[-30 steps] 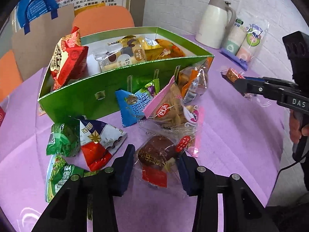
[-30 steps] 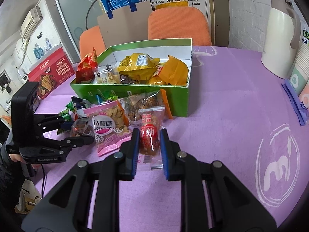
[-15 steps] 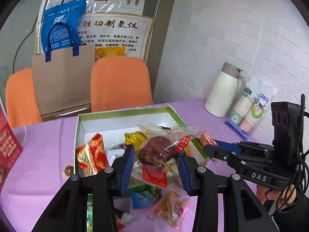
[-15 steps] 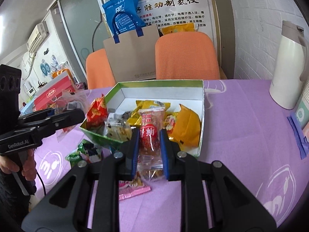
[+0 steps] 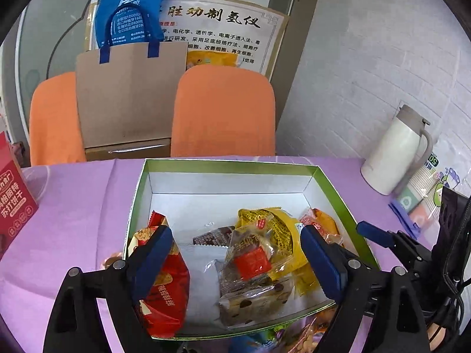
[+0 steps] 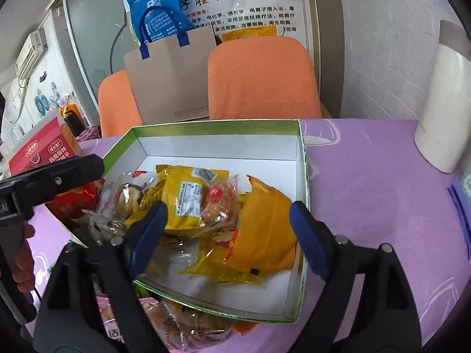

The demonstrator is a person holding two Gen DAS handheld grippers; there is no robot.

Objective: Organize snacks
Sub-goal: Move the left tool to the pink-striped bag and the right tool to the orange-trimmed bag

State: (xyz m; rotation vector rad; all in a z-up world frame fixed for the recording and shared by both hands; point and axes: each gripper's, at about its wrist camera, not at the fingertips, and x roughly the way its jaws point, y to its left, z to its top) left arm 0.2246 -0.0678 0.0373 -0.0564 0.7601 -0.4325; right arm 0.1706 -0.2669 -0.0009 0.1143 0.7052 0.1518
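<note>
A green box point(image 5: 335, 188) with a white inside stands on the purple table and holds several snack packs. My left gripper point(image 5: 235, 264) hovers over its near half, jaws opening, pads clear of the clear-wrapped brown pastry point(image 5: 250, 259) that lies below on the pile. A red pack point(image 5: 167, 300) leans at the box's left wall. My right gripper point(image 6: 228, 244) hangs over the same box point(image 6: 303, 147), jaws opening and wide apart; the clear pack with a red label point(image 6: 219, 203) rests on the yellow packs point(image 6: 188, 194) beneath, touched by neither pad.
A white thermos jug point(image 5: 397, 153) and a sleeve of paper cups point(image 5: 424, 188) stand at the right by the wall. A red biscuit box point(image 5: 14, 203) is at the left. More snack packs point(image 6: 176, 329) lie in front of the box. Two orange chairs point(image 5: 223, 111) are behind the table.
Both grippers carried their packs from the table up over the box, then opened wide. The brown pastry and the red-label pack now lie inside the box.
</note>
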